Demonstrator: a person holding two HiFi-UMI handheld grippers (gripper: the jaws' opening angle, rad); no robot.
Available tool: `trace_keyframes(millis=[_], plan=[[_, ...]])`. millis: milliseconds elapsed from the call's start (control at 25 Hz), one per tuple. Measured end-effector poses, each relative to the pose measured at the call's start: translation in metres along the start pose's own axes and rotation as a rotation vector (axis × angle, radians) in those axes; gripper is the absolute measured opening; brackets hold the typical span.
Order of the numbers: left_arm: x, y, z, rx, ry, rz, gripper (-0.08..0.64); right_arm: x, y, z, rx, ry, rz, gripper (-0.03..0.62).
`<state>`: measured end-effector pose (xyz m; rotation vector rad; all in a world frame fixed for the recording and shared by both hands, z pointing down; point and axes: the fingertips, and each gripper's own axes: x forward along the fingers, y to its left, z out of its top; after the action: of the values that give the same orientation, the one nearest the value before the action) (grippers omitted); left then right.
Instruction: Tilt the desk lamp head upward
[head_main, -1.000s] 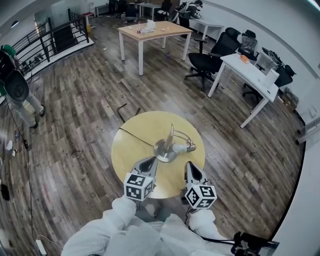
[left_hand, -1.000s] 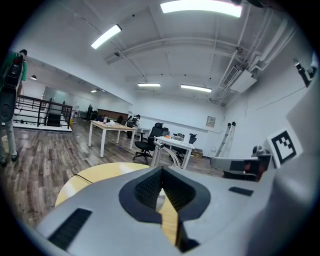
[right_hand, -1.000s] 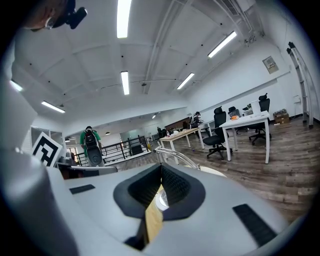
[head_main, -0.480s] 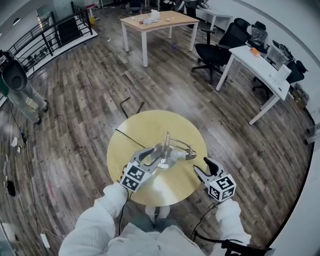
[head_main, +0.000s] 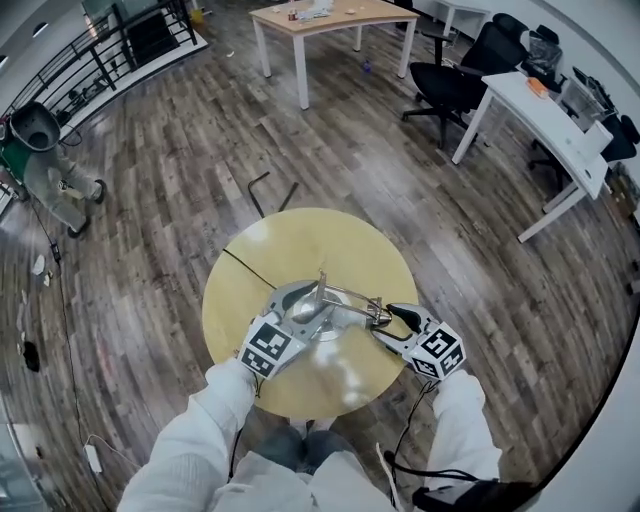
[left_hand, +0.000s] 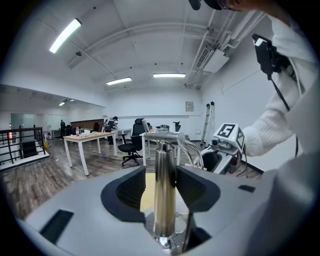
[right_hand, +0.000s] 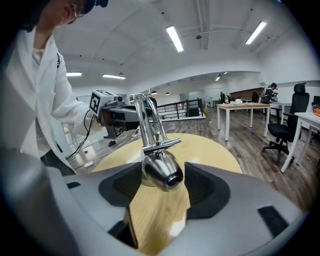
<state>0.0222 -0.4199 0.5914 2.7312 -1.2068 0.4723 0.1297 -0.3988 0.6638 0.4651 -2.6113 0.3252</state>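
Newly wide: left tongs (left_hand: 162, 184) astride post (left_hand: 165, 167), right tongs (right_hand: 160, 189) astride lamp head (right_hand: 161, 172)

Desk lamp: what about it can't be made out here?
Lamp base: head view, partly under the left gripper; left gripper view, cut off by that gripper's body. Its jaws have just been opening, around the post.
Lamp head tilt: head view, too small; end-on between jaws, also just opening, of the right gripper.
Cable plug: past the table edge.

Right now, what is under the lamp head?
Bare yellow tabletop shows beneath the lamp head; nothing else lies there. The patch straight below it is covered by the head itself.
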Motion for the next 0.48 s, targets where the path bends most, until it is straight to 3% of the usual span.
trace_keyframes(millis=[280,480], plan=[[0.012,0.001,0.004,-0.014,-0.045,-0.017,0.138,0.024,-0.002,-0.005,0.06,-0.003,0.14,0.262],[0.008,0.001,0.002,0.023,-0.045,-0.041,0.135,0.029,0.002,-0.004,0.083,-0.009,0.172,0.267]])
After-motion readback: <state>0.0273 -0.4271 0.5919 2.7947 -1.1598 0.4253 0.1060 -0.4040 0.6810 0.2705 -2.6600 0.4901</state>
